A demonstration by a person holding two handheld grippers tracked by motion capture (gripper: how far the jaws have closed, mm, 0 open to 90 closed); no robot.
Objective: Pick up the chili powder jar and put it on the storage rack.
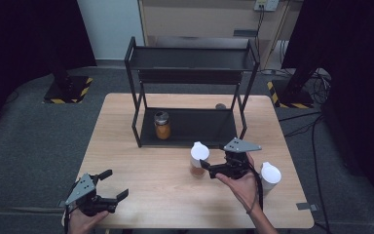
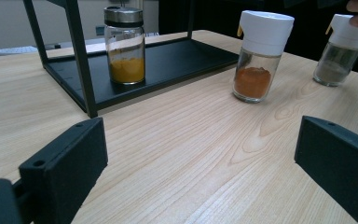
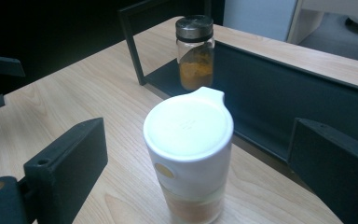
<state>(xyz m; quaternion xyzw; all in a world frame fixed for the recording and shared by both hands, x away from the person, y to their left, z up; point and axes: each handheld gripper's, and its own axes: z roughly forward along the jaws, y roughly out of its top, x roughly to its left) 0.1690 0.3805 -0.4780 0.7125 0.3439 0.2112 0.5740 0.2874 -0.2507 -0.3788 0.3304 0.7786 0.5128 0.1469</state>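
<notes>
Standing on the wooden surface (image 1: 141,170) is a black rack (image 1: 190,87), and a jar of yellow powder (image 1: 162,125) is sitting on its bottom shelf. Just in front of the rack, a white-capped jar of orange powder (image 1: 199,159) is standing upright. The right tongs (image 1: 209,168) are reaching for it with jaws wide, the jar sitting between them, not squeezed. Another white-capped jar (image 1: 270,179) is standing to the right of that hand. The left tongs (image 1: 114,185) are resting near the front edge, wide and holding nothing.
</notes>
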